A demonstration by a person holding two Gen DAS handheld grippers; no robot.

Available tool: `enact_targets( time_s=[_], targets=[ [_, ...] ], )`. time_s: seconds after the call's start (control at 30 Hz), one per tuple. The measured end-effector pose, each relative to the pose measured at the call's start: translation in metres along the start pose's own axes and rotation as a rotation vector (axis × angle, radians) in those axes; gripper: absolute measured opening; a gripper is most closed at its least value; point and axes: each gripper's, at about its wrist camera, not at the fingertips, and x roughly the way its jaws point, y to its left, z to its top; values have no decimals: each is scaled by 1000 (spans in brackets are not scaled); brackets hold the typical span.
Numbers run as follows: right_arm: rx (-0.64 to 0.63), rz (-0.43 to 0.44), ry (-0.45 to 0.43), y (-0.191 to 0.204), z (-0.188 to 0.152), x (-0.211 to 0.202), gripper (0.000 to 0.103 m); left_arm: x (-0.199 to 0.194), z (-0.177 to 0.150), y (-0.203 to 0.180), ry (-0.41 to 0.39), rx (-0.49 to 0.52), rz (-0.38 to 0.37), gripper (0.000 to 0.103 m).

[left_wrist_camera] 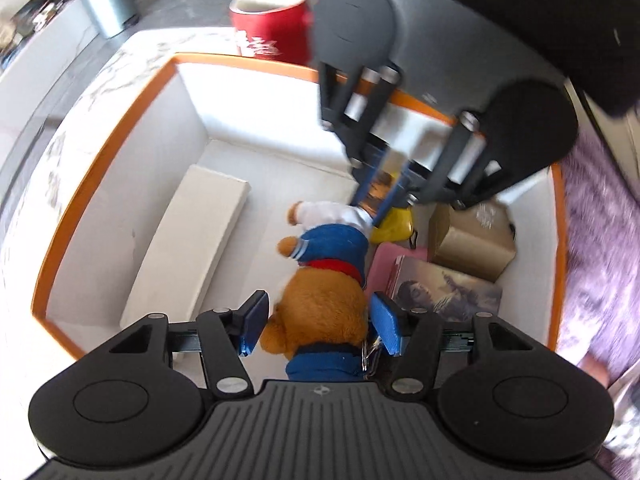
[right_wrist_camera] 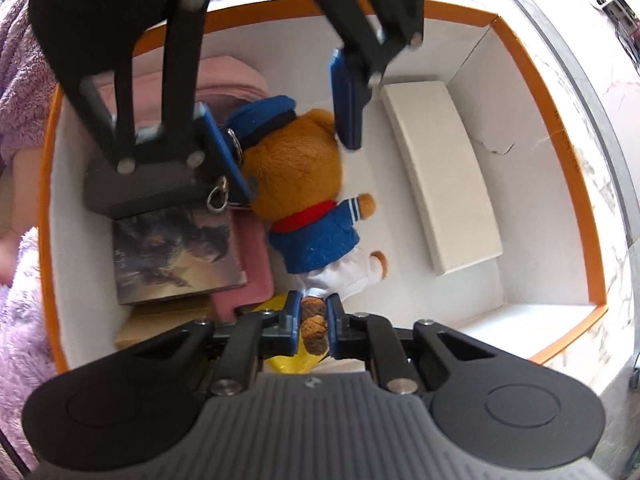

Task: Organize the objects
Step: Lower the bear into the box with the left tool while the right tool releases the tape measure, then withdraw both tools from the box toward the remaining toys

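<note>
Nearest the left wrist camera, the left gripper [left_wrist_camera: 320, 326] has its jaws spread to either side of the plush bear's [left_wrist_camera: 324, 276] head, one blue pad beside each cheek; whether they touch the fur I cannot tell. Opposite it, the right gripper [right_wrist_camera: 314, 320] has its jaws pressed onto one brown foot of the bear, pinching it. So the toy, in blue cap, blue jacket, red collar and white trousers, stretches between the two grippers inside the orange-rimmed box [left_wrist_camera: 104, 148], and whether it rests on the box floor or hangs just above it is unclear.

Beside the left jaws, on the side of the right pad, lie a picture book [left_wrist_camera: 444, 292] and a pink case [left_wrist_camera: 380, 268], crowded with a tan carton [left_wrist_camera: 468, 244] and a yellow item [left_wrist_camera: 394, 224] against that wall. On the other side, bare white floor runs to a long white block [left_wrist_camera: 188, 244] lying along the opposite wall, giving open room there. Beyond the bear, the far white wall rises to the orange edge, and past it a red mug [left_wrist_camera: 272, 28] stands on the marble tabletop [left_wrist_camera: 80, 120]. Purple fleece [left_wrist_camera: 600, 240] borders the crowded side outside the rim.
</note>
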Motion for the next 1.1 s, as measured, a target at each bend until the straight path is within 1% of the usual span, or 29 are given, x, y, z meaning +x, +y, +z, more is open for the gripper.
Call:
enact_targets(
  time_s=[0.07, 0.1, 0.13, 0.17, 0.23, 0.3, 0.4, 0.57, 0.6, 0.63, 0.67, 0.73, 0.83, 0.9, 0.97, 1.0, 1.03, 1.07, 1.1],
  targets=[
    [11, 5, -2, 3, 0, 0, 13, -2, 0, 5, -3, -59, 3, 59],
    [18, 6, -1, 4, 1, 1, 13, -1, 0, 6, 2, -73, 18, 52],
    [25, 4, 1, 5, 2, 3, 13, 0, 0, 7, 8, -77, 39, 50],
    [33, -1, 5, 6, 3, 7, 13, 2, 0, 7, 10, -80, 56, 50],
    [47, 6, 10, 9, 4, 12, 13, 8, -1, 6, 30, -72, 78, 45],
    [51, 18, 10, 12, 5, 16, 13, 15, -1, 5, 38, -54, 85, 45],
    [57, 32, 18, 16, 4, 21, 13, 19, -3, 7, 33, -70, 70, 45],
    [69, 31, 22, 23, 3, 21, 13, 16, -2, 7, 18, -60, 76, 45],
    [69, 28, 27, 25, 3, 20, 15, 14, 1, 9, 8, -63, 84, 47],
    [72, 22, 30, 27, 3, 19, 19, 15, 1, 7, -3, -72, 98, 47],
    [77, 22, 33, 29, 4, 17, 28, 14, 0, 6, -12, -82, 106, 47],
    [88, 13, 36, 34, 3, 13, 40, 9, -2, 5, -29, -92, 99, 47],
    [96, -8, 32, 44, 4, 4, 40, -7, -15, 8, -66, -109, 113, 48],
    [108, -27, 26, 51, 4, -4, 40, -19, -18, 9, -97, -143, 142, 51],
    [121, -56, 15, 59, 6, -13, 44, -28, -23, 0, -144, -188, 168, 51],
    [132, -73, 4, 63, 7, -18, 45, -36, -31, -1, -176, -211, 175, 51],
    [143, -86, -6, 67, 9, -22, 45, -44, -35, -2, -206, -233, 184, 51],
    [149, -96, -18, 73, 10, -27, 45, -55, -31, -14, -232, -257, 196, 51],
    [149, -104, -28, 78, 13, -31, 45, -63, -37, -15, -253, -274, 208, 51]
  ],
)
